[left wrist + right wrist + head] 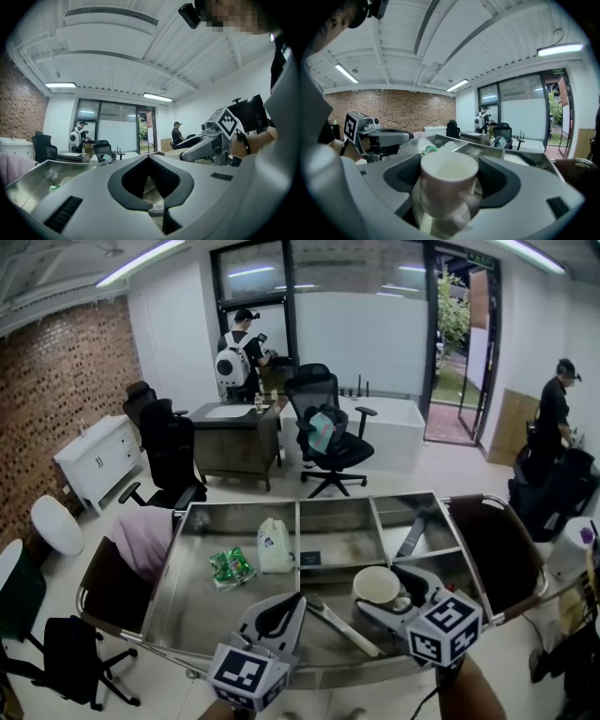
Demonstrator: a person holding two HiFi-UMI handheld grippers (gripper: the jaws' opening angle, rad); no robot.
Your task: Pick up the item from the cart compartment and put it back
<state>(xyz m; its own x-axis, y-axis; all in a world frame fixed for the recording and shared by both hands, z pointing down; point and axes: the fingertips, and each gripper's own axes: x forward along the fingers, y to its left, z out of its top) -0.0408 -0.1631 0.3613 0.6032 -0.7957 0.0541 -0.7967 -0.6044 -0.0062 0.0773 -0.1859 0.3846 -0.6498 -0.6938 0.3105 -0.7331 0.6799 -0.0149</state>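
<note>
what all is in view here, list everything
cart: 1, bare metal, centre, split into compartments
jug: 1, white, left compartment, right side
packet: 1, green, left compartment
bar: 1, dark, far right compartment
cloth: 1, pink, at cart's left end
office chairs: several, black, around the room
desk: 1, dark, at back
cabinet: 1, white, far left
people: 2, dark clothes, back and right
mug: 1, white, between right jaws
left hand-held gripper: 1, grey, shut, empty, over cart front
right hand-held gripper: 1, grey, closed on the mug
</note>
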